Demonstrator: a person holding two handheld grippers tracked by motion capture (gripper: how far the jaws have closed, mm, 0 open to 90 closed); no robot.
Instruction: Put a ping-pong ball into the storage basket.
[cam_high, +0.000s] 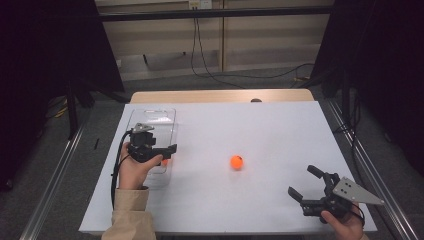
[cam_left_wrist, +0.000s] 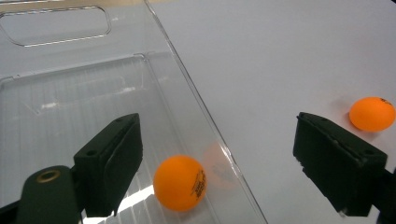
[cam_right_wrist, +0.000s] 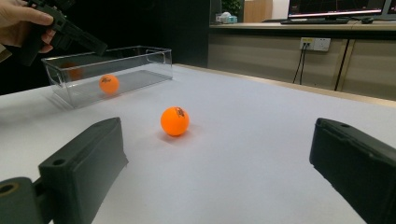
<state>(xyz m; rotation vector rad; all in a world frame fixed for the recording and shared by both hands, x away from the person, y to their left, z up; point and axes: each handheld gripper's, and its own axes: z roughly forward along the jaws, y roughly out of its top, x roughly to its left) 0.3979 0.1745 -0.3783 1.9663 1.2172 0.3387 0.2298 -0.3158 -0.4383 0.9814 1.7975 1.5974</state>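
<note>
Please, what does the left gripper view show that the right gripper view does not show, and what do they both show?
Left gripper view alone: a look down into the clear box, with its handle cut-out, and the left gripper open above its side wall.

Right gripper view alone: the box from the side, the person's hand holding the left gripper above it, the open right gripper, and the wall sockets behind.

Both: one orange ball in the box and one orange ball on the white table.
</note>
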